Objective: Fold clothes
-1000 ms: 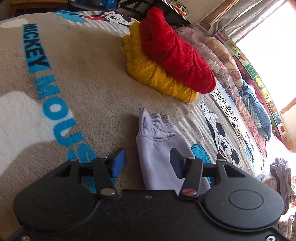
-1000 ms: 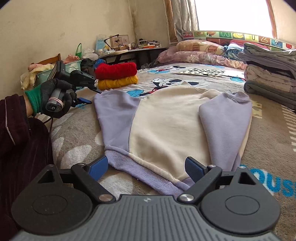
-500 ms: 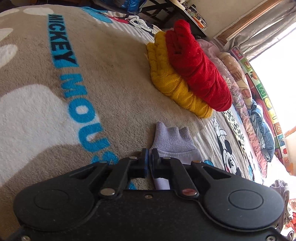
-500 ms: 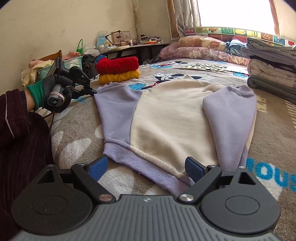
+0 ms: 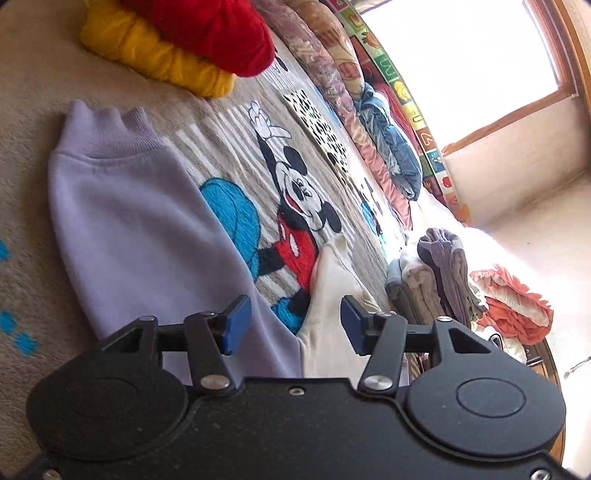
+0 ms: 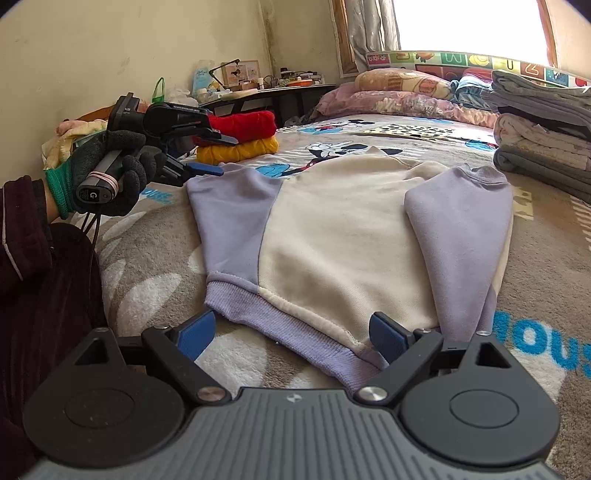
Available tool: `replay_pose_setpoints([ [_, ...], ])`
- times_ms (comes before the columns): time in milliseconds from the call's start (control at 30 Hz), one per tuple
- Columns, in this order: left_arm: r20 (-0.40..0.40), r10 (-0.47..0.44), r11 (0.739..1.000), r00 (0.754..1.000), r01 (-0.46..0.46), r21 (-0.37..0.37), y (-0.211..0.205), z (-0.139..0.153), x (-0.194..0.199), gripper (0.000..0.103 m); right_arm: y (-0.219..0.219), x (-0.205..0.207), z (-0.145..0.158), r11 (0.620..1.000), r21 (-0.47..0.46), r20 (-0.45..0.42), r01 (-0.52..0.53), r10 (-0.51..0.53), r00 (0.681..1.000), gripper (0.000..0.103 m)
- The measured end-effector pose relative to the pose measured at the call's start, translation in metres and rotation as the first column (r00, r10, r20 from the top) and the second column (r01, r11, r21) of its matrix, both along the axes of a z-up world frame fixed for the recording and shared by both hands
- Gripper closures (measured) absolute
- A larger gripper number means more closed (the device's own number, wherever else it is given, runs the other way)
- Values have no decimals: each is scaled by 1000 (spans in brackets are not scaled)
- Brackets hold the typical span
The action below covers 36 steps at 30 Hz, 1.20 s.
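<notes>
A cream sweatshirt with lavender sleeves lies flat on the bed, its ribbed hem nearest my right gripper. That gripper is open, just above the hem and holding nothing. The right sleeve is folded over the body. The left sleeve stretches away to its ribbed cuff. My left gripper hangs open over the spot where this sleeve meets the cream body. In the right wrist view a gloved hand holds the left gripper above the sleeve's far end.
Folded red and yellow sweaters are stacked beyond the cuff. Folded blankets are piled at the right, pillows along the window wall. A person's dark sleeve fills the left. A Mickey Mouse blanket covers the bed.
The left gripper, shut by the cuff half a second ago, has opened and moved back along the sleeve toward the body. The right gripper has edged closer to the hem.
</notes>
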<state>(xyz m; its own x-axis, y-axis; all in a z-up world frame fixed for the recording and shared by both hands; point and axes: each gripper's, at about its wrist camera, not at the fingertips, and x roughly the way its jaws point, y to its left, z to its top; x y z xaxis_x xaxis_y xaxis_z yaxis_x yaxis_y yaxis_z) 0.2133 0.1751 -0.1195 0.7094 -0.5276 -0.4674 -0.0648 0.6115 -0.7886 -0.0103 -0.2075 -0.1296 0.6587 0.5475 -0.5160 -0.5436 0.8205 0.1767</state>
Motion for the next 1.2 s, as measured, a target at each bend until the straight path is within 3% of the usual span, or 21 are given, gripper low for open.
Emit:
replay_pose_setpoints([
  [67,-11,-20,999,1000,20,-28,-5,-4,10,50,-1,1,0,1000,3,-3,0,0,1000,13],
  [167,-30,34,998,999,-32,63,-2,-8,22,49,-1,2,-1,1000,1,-6,-1,1,1000,13],
  [267,-36,53,997,998,-51,57,9,-14,37,49,0,2,-3,1000,-6,-7,-3,3,1000,13],
  [400,18,109,993,994,-110,48,26,-8,41,49,0,1,-3,1000,-11,-2,-6,6,1000,13],
  [500,35,85,996,996,-86,28,29,2,31,49,0,1,-4,1000,-12,2,-7,7,1000,13],
  [800,-7,103,992,995,-102,75,20,-12,36,47,1,3,-4,1000,-5,6,-13,13,1000,13],
  [833,4,135,989,991,-135,63,24,-12,34,47,1,3,-4,1000,-7,6,-13,13,1000,13],
  [1033,128,296,952,947,-304,45,57,18,4,47,-2,0,0,1000,2,22,-7,7,1000,13],
  [1100,131,368,920,921,-381,92,70,25,-9,47,-4,-1,3,1000,19,33,-4,4,999,13],
  [1200,68,449,873,891,-454,179,84,25,-21,47,-6,-2,8,999,38,48,-9,7,999,13],
])
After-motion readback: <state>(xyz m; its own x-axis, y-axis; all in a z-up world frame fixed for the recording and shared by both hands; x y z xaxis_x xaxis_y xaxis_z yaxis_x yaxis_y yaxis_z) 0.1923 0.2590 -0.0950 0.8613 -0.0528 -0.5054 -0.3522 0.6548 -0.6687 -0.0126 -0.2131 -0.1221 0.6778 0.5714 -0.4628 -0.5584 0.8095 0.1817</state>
